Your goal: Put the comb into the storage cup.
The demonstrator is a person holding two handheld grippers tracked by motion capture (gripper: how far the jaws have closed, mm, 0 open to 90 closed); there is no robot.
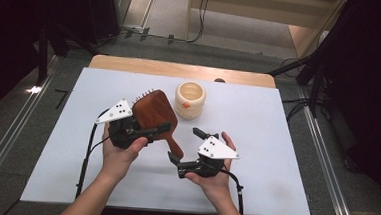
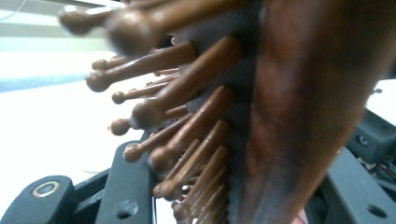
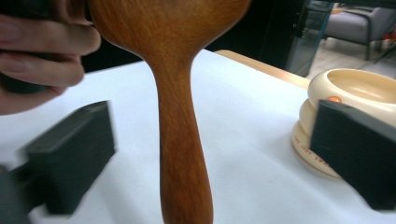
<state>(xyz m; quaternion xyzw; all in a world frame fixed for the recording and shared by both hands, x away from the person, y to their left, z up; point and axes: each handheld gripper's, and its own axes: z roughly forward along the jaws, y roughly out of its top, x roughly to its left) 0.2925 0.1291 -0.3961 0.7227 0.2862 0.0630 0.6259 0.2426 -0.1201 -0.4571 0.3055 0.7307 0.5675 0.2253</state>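
Hairbrush [image 1: 152, 112]: one; cup [image 1: 190, 100]: one

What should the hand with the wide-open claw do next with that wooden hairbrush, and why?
Probably draw the right gripper back from the hairbrush. Its jaws stand wide apart on either side of the handle without touching it, while the left gripper is clamped on the brush head, so the brush is already handed over.

Hairbrush [image 2: 289, 112] blurred, its handle end cut off.
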